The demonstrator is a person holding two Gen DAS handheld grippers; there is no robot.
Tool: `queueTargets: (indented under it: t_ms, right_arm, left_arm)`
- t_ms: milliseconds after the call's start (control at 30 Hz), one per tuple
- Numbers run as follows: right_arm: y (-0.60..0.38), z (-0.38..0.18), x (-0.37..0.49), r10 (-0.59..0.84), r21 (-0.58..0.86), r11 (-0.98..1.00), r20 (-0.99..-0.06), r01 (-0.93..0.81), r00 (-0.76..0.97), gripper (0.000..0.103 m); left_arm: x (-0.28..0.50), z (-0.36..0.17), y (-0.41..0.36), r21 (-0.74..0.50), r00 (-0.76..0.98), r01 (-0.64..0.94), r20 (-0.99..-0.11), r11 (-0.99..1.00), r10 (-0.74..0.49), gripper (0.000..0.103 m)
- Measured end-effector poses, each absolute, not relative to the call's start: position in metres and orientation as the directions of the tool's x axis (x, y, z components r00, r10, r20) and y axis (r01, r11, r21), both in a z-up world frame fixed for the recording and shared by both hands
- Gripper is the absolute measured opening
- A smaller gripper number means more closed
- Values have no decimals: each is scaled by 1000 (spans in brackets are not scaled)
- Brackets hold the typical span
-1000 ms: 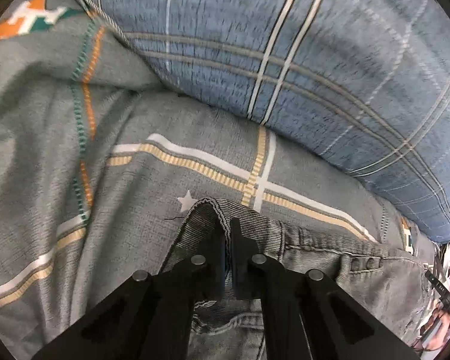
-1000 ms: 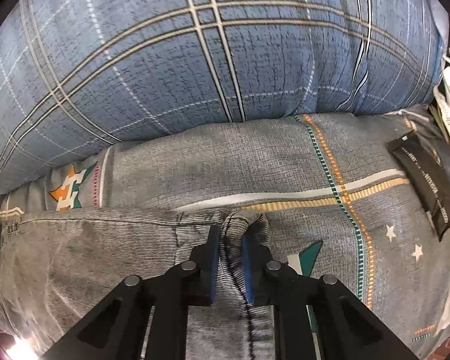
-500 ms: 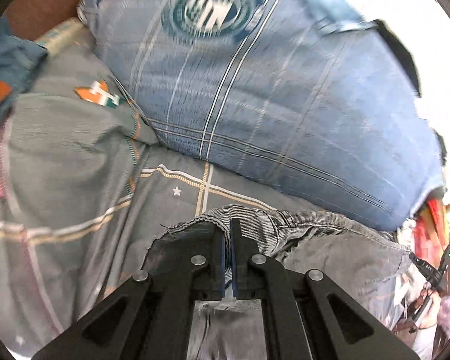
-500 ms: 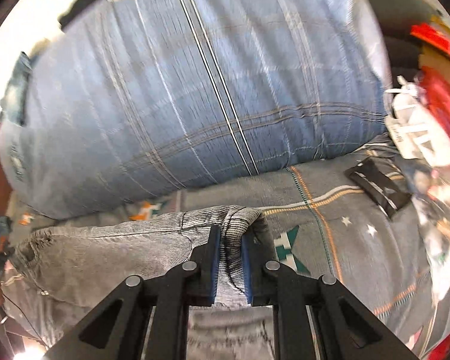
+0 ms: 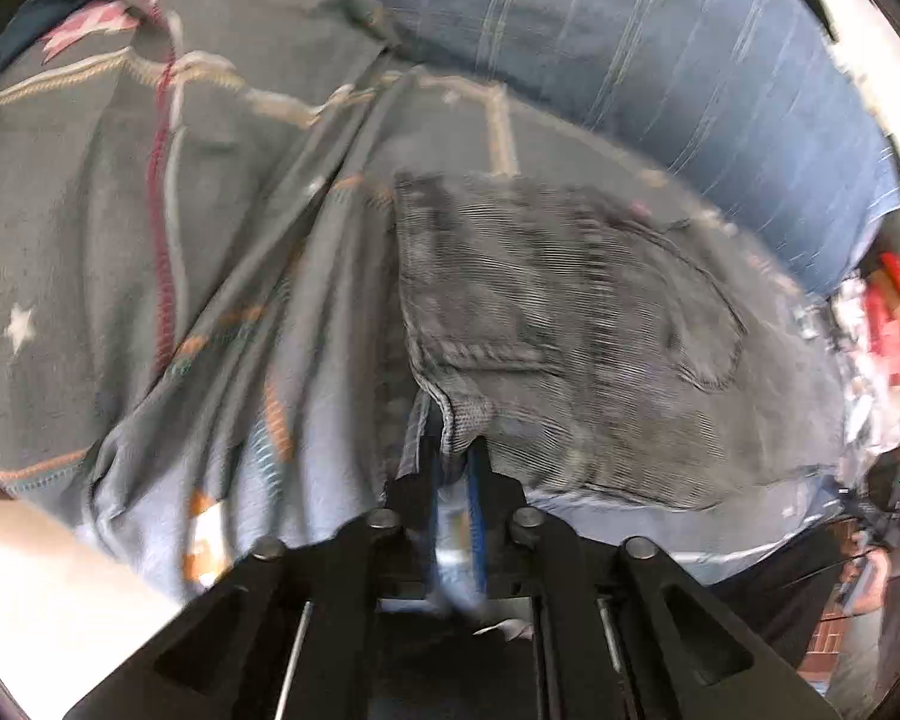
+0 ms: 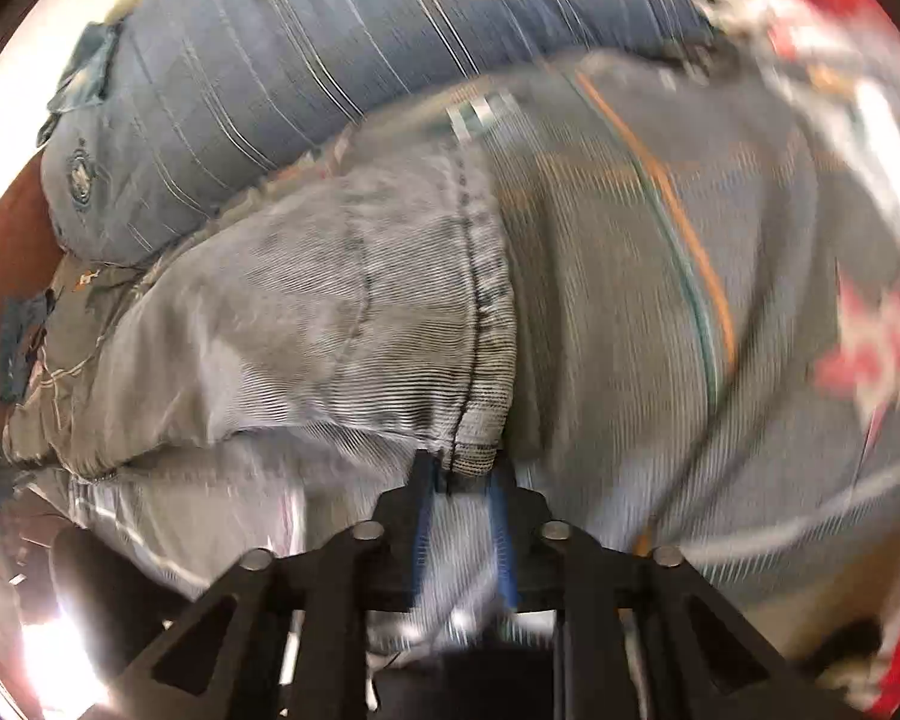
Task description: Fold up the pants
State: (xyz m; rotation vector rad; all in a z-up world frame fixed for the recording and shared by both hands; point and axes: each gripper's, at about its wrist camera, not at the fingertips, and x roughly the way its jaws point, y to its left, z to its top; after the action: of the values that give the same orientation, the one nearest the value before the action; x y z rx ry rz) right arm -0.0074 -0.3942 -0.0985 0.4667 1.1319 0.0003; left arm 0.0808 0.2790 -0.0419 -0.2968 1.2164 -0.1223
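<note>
The grey denim pants (image 5: 570,324) lie on a grey patterned bedsheet (image 5: 90,210), back pocket up. My left gripper (image 5: 453,468) is shut on the pants' left edge. In the right wrist view the same pants (image 6: 330,324) spread to the left, and my right gripper (image 6: 462,480) is shut on their hem corner. Both views are blurred by motion.
A large blue plaid pillow (image 5: 660,48) lies behind the pants, and it also shows in the right wrist view (image 6: 330,48). The bedsheet (image 6: 720,300) extends to the right. Red and white clutter (image 5: 888,312) sits at the bed's right side.
Both grippers have pulled back toward the bed's near edge, dragging the pants with them. The pants now lie flatter and more spread out. Both grips have held.
</note>
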Motion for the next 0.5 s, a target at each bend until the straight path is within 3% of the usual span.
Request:
queueTargets:
  t_ms: [100, 167, 300, 400, 500]
  right_arm:
    - [-407, -70, -9, 222, 394, 883, -829, 255, 513, 62]
    - [-415, -53, -3, 217, 420, 865, -807, 275, 550, 69]
    - [-418, -45, 30, 193, 392, 873, -825, 291, 532, 70]
    - [-420, -57, 57, 209, 394, 868, -841, 302, 499, 70]
    - [-422, -70, 85, 243, 422, 849, -847, 318, 473, 70]
  left_arm:
    - [78, -16, 283, -221, 412, -91, -896, 971, -165, 12]
    - [78, 7, 280, -204, 469, -97, -872, 974, -137, 16]
    - [83, 33, 245, -206, 538, -31, -828, 978, -157, 38]
    - [95, 17, 206, -194, 506, 53, -841, 980, -193, 38]
    - [107, -10, 167, -113, 462, 117, -873, 987, -155, 38]
